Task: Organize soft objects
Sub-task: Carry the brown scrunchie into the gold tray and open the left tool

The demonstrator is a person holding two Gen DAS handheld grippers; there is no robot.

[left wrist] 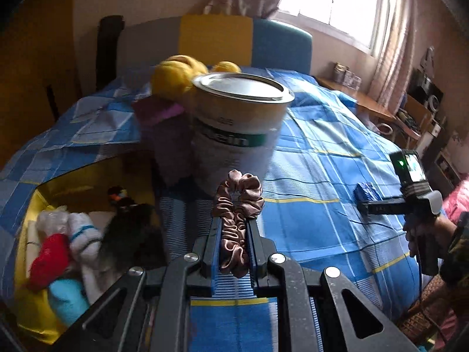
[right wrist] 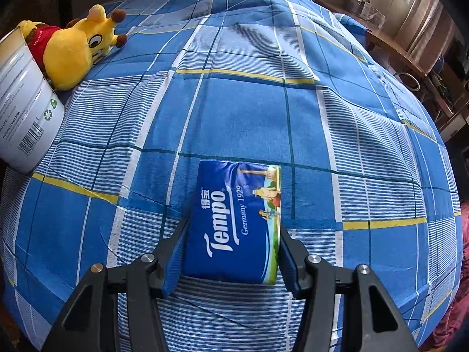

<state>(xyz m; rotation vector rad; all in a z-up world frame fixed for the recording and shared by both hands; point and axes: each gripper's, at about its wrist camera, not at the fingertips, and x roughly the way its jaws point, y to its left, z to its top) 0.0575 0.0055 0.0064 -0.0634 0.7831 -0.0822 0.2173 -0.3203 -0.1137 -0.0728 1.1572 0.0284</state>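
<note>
Both tongs loaded over the checked bed.

The left tongs are pinched nearly closed on a brown satin scrunchie, held up above the blue checked bedspread, in front of a white tin. A yellow storage box at the bed's left edge holds rolled socks, a red soft piece and a dark furry item. The right tongs grip a blue Tempo tissue pack by its long sides, near the bed's near edge. A yellow giraffe plush lies toward the far left corner, touching the tin.
</note>
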